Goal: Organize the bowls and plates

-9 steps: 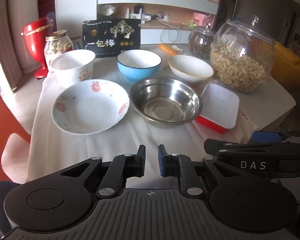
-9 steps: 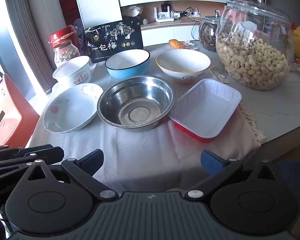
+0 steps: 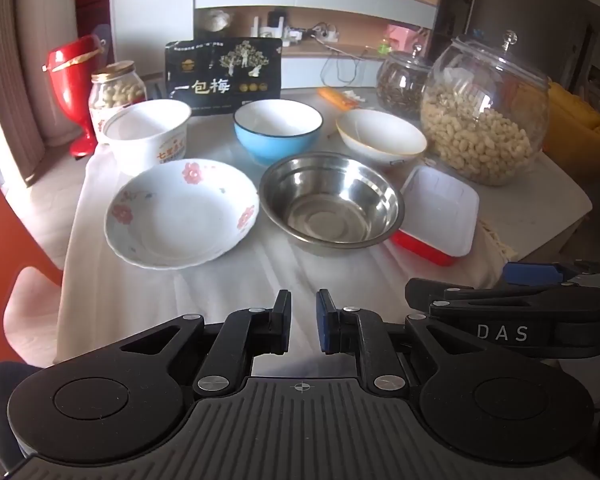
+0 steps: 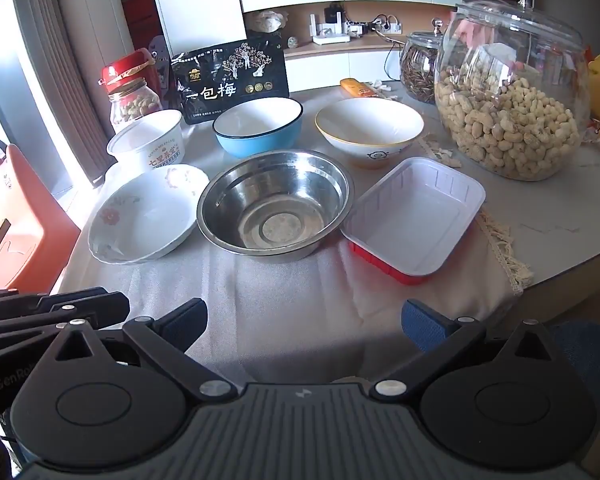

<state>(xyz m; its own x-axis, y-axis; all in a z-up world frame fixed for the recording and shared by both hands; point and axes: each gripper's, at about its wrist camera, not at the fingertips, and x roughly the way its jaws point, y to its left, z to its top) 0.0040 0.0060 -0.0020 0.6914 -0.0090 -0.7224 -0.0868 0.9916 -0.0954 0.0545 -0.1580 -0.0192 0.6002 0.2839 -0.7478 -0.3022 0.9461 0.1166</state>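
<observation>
Left wrist view: six empty dishes wait on a cloth-covered table, both grippers short of them.

Nearest in a row stand the flowered plate (image 3: 182,212), the steel bowl (image 3: 331,200) just beside it, and the red-sided white tray (image 3: 440,212) at the bowl's other flank; behind them sit the white paper tub (image 3: 148,136), the blue bowl (image 3: 278,130) and the cream bowl (image 3: 381,136), each apart from its neighbour. The left gripper (image 3: 303,322) hovers over the near edge of the tablecloth (image 3: 204,300) with its jaws nearly together, a narrow gap left and nothing in it. The right gripper (image 4: 304,320) is spread as wide as it goes, also empty (it points down toward the cloth in front of the steel bowl). A big peanut jar (image 4: 508,88) and a black snack bag (image 4: 232,80) stand at the back.
</observation>
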